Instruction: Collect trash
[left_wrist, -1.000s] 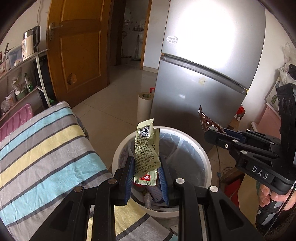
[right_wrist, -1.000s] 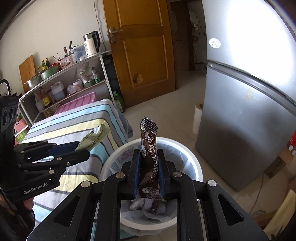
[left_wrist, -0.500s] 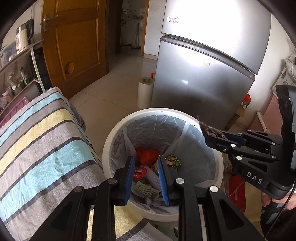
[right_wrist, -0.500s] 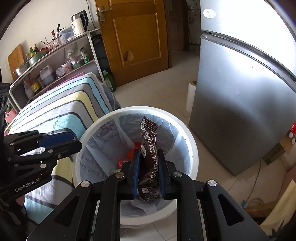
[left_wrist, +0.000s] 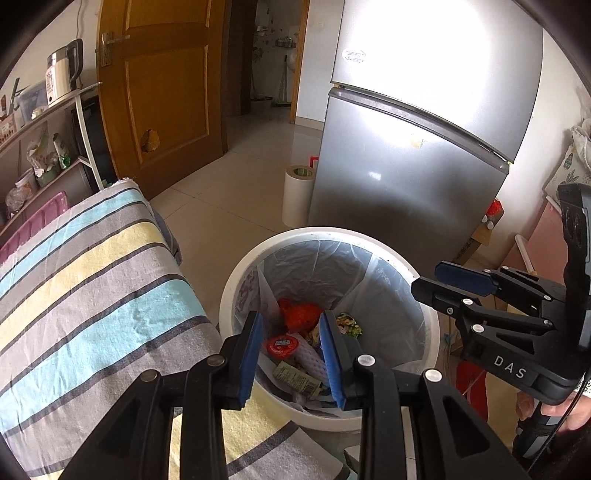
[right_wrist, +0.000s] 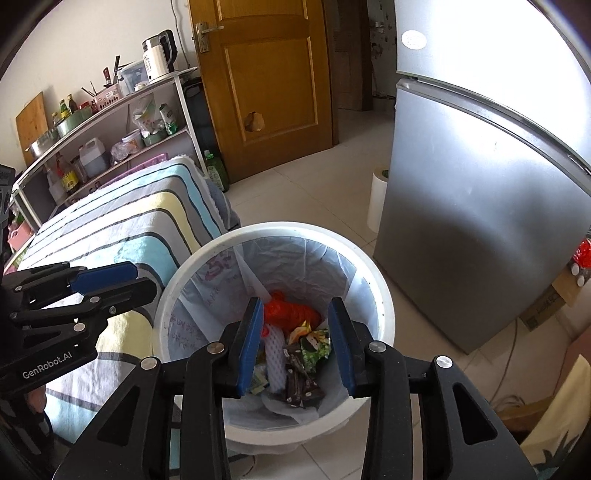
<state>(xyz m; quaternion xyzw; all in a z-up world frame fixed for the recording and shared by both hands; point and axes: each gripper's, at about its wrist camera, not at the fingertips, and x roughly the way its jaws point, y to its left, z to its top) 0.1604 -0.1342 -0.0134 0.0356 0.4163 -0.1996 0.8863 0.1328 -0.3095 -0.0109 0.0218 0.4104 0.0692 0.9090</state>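
R claw (right_wrist: 295, 341) let go since 0.5 s ago: brown wrapper (right_wrist: 301, 382) dropped, lay in bin (right_wrist: 384, 295) on other trash. R claw wide, empty. L claw (left_wrist: 291, 360) also wide, empty, over bin. Both pieces binned; next pickup due.

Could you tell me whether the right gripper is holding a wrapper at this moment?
No, the right gripper is open and empty above the bin, and a brown wrapper lies among the trash inside.

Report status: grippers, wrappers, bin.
Left gripper open, empty, above bin. Right gripper open, empty, above bin. Brown wrapper and green wrapper lie inside. Nothing blocking.
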